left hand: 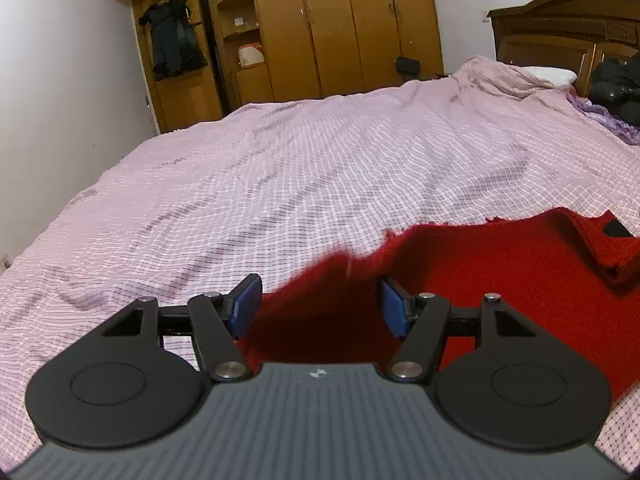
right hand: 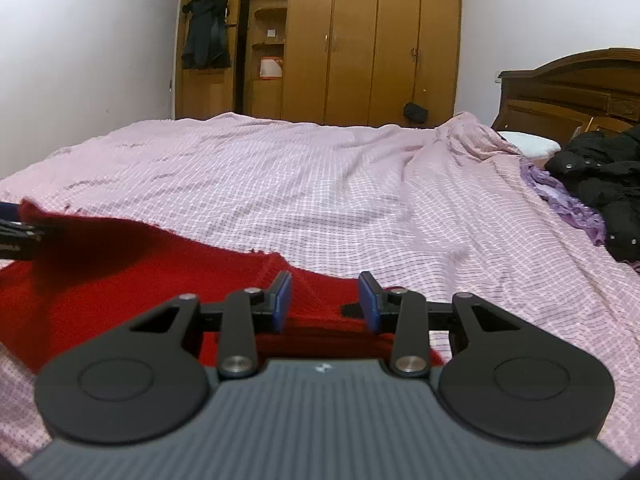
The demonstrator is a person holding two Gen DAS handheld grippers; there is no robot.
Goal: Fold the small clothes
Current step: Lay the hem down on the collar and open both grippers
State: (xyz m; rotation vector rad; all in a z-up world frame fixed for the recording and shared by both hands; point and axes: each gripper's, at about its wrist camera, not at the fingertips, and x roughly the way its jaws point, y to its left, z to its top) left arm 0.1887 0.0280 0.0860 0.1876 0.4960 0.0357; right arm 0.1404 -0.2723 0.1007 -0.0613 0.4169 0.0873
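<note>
Left gripper [left hand: 320, 306]: jaws spread, nothing pinched
Right gripper [right hand: 326, 300]: jaws parted, empty
Red garment [left hand: 500, 280]: judged just released; regrasp needed for next fold

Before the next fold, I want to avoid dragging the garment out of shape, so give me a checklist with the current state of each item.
1. Left tongs let go of the red garment: ok, the pads stand apart with cloth below them, not pinched.
2. Right tongs let go: ok, open above the ribbed edge.
3. Garment lying flat: not ok, its left part looks lifted and blurred, still settling.
4. Edges lined up: cannot tell, the near side is hidden behind the tongs.
5. Bedspread beyond the garment free for the fold: ok.
6. Black jacket and purple cloth clear of the garment: ok, far off by the headboard.
</note>
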